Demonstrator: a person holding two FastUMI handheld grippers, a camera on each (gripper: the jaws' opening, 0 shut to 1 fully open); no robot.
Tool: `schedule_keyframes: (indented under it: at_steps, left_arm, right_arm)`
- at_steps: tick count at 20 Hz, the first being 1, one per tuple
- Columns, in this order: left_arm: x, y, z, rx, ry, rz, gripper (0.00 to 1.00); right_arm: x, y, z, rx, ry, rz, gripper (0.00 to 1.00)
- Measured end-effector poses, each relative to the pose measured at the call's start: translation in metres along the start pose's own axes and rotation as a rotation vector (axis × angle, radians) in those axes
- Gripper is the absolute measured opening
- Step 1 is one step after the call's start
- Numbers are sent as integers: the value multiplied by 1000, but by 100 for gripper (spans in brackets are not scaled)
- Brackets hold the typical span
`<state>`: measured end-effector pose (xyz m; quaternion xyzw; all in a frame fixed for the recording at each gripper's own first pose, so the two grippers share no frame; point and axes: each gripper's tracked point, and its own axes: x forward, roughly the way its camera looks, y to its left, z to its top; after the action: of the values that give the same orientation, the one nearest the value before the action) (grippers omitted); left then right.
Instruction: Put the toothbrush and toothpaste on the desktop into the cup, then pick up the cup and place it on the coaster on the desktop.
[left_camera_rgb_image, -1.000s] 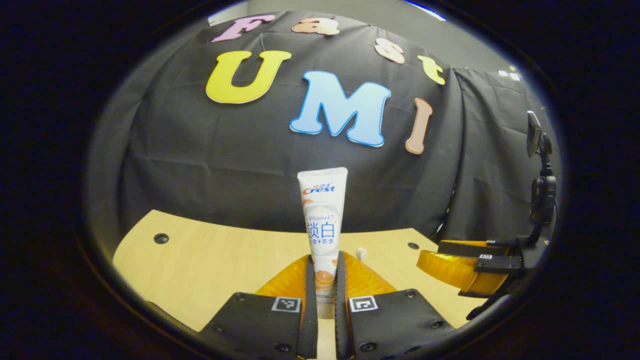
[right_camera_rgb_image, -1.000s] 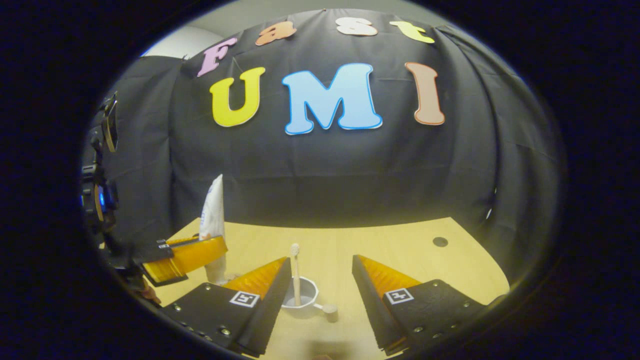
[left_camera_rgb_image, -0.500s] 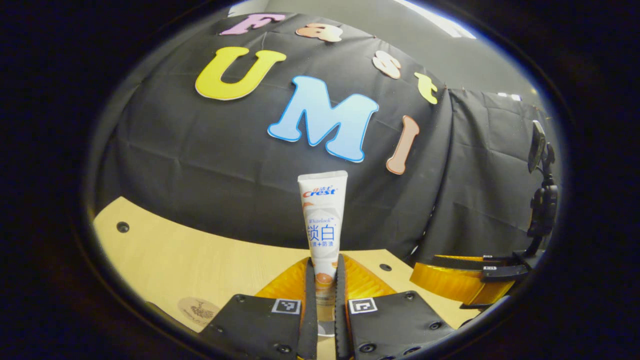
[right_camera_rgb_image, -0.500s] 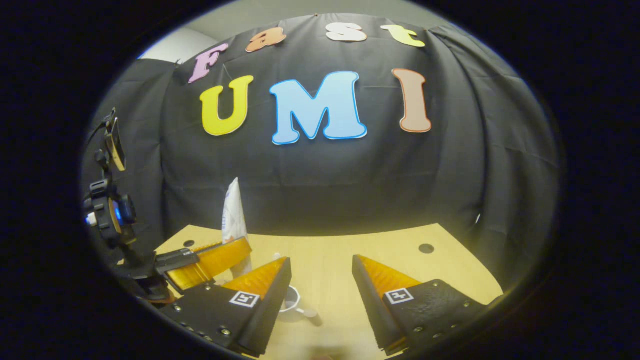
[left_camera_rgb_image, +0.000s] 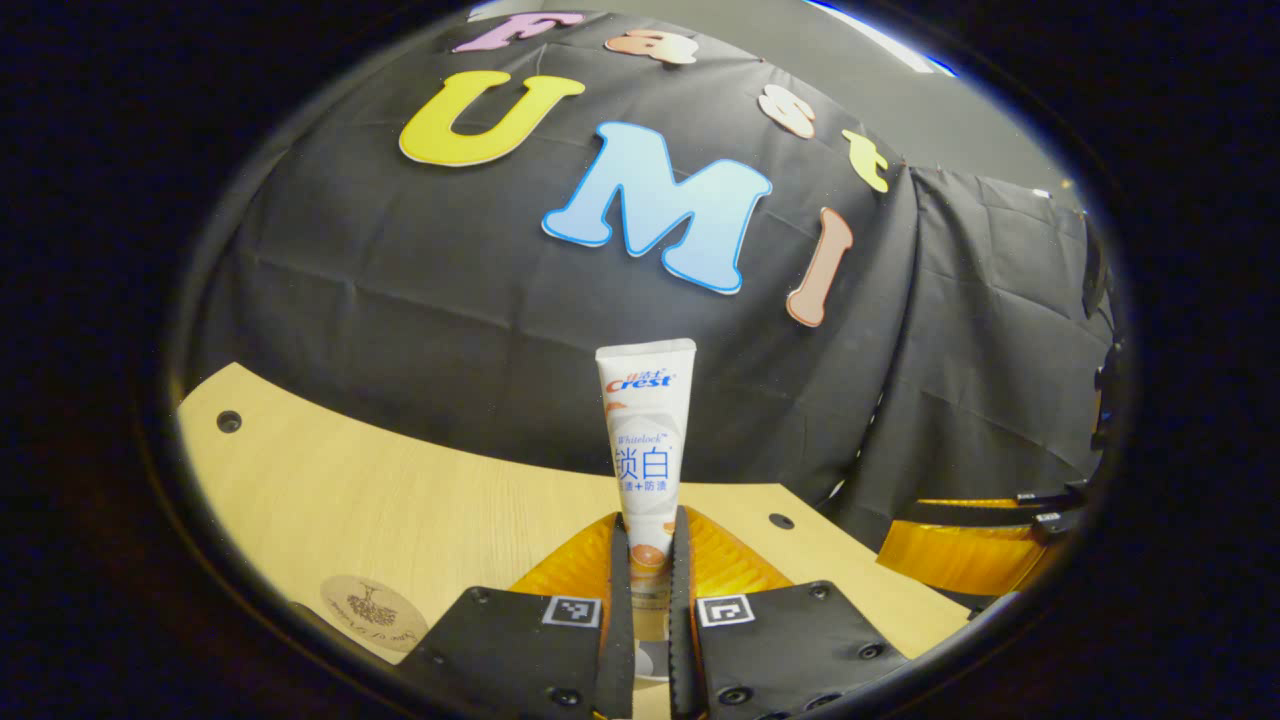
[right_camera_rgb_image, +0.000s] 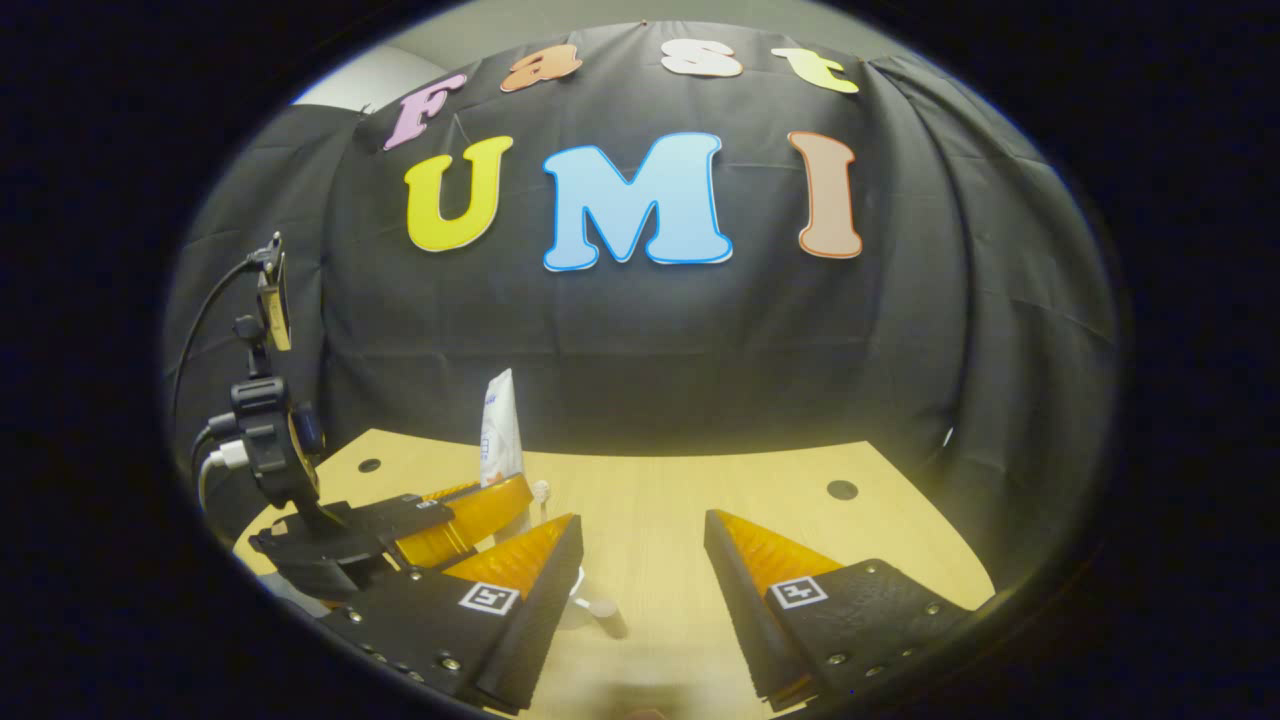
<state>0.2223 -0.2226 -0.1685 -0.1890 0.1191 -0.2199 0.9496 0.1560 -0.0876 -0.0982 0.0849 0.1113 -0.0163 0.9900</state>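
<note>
In the left gripper view the left gripper (left_camera_rgb_image: 650, 600) is clamping the toothpaste (left_camera_rgb_image: 646, 440) between both fingers (left_camera_rgb_image: 617, 610), its jaws drawn in narrow around the lower part of the tube, and the tube is standing upright with its flat crimped end at the top. Below the fingers a small pale rounded shape is showing, too little of it to name. The coaster (left_camera_rgb_image: 372, 611), a round pale disc with a dark drawing on it, is lying on the wooden desktop (left_camera_rgb_image: 400, 500) at the near left, well apart from the tube. At the right edge of that view the right gripper (left_camera_rgb_image: 985, 545) is showing side-on, and its opening cannot be told from there. In the right gripper view the right gripper (right_camera_rgb_image: 642, 560) is hanging above the desktop (right_camera_rgb_image: 760, 480) with its jaws spread wide and nothing between them. Just beside its left finger the cup (right_camera_rgb_image: 590, 605) is standing on the wood, mostly hidden behind that finger, with its handle sticking out toward the right. The head of the toothbrush (right_camera_rgb_image: 541, 490) is poking up just above the finger, beside the toothpaste (right_camera_rgb_image: 499, 428). The left gripper (right_camera_rgb_image: 470, 505) is holding the tube upright at the left, over or just behind the cup; which of the two cannot be told
</note>
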Motion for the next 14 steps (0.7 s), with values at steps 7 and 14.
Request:
schedule_keyframes:
  at_steps: [7, 14]
  left_arm:
    - [1, 3, -29, 40, 44, 36, 24]
    - [-8, -2, -27, 3, 41, 15, 58]
  right_arm:
    - [3, -5, -12, -14, 35, -5, 76]
    - [8, 2, -24, -19, 81, 25, 76]
